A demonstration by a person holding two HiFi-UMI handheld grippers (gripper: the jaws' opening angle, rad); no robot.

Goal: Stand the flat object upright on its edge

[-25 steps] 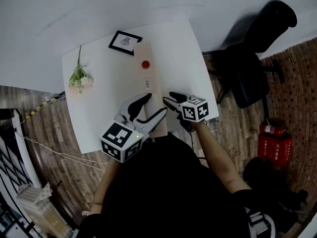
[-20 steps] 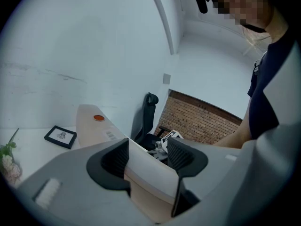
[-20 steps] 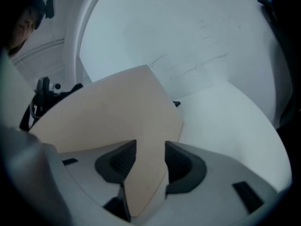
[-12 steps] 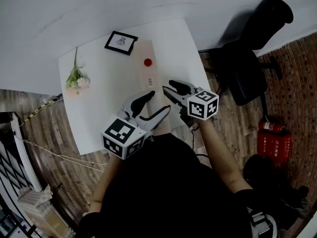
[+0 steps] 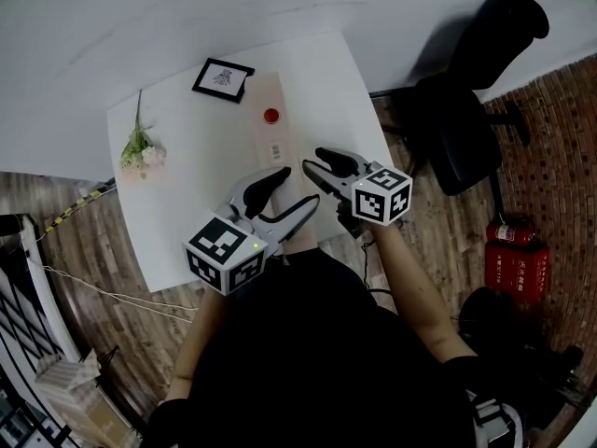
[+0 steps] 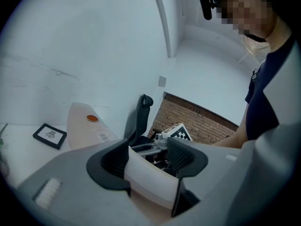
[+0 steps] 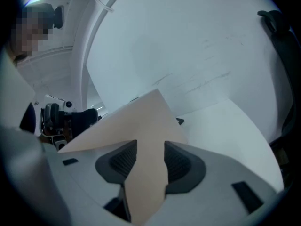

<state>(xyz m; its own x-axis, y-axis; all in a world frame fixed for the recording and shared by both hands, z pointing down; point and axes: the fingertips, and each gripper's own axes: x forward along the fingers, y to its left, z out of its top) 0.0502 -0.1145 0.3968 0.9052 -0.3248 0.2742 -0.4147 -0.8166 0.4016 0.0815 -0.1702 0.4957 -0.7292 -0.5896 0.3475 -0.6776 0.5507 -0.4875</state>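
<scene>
Both clamp board (image 5: 272, 134) near end: L gripper (image 5: 298, 187), R gripper (image 5: 315, 161).

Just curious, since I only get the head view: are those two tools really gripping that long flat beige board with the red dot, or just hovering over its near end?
Observer: The right gripper view shows the right tool closed on the long flat beige board, a pad on each face.
Operator: And the left?
Observer: In the left gripper view the left tool has the board's thick white edge filling the gap between its pads.
Operator: Is it lying flat?
Observer: Seemingly not: its near end looks tilted up off the white table.
</scene>
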